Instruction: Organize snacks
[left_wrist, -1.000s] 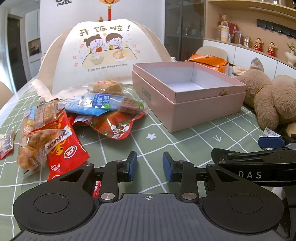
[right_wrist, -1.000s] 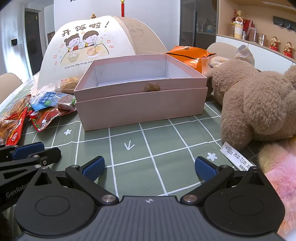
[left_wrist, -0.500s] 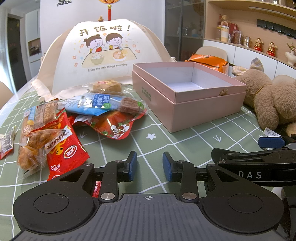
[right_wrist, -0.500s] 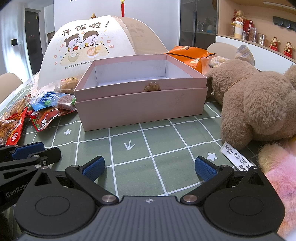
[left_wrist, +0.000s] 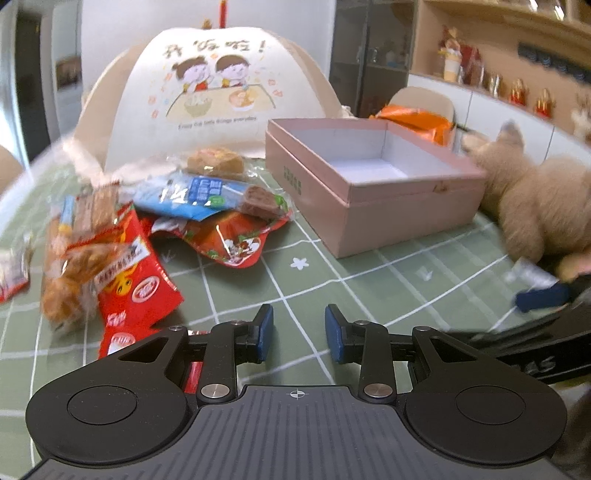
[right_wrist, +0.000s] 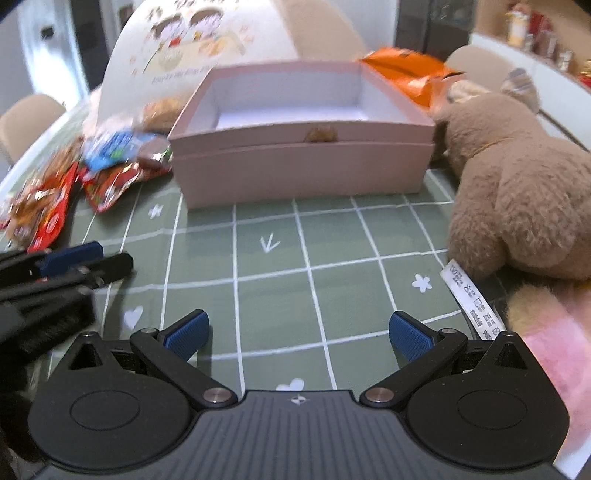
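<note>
Both grippers hover low over the green checked table (right_wrist: 295, 295), each holding nothing. The left gripper (left_wrist: 299, 332) has its blue-padded fingers (left_wrist: 265, 332) parted by a narrow gap with only tablecloth showing between them, while the right gripper (right_wrist: 298, 334) has its fingers (right_wrist: 186, 334) spread wide over bare squares near the table's front edge. The snacks sit in a loose heap on the left side of the table: a red packet (left_wrist: 133, 291) nearest the left gripper with a clear bag of brown pieces (left_wrist: 74, 269) lying over it, then a blue packet (left_wrist: 192, 195) stacked across a red-and-clear pouch (left_wrist: 229, 243), and a wrapped bun (left_wrist: 216, 162) behind them. The pink box (right_wrist: 303, 162) stands open toward the middle of the table, just right of the heap, its white inside bare. A brown plush bear (right_wrist: 517, 192) lies against the box's right side, and an orange bag (left_wrist: 417, 123) rests behind the box. A white food cover (left_wrist: 218, 99) printed with two cartoon children stands at the far edge behind the snacks.
</note>
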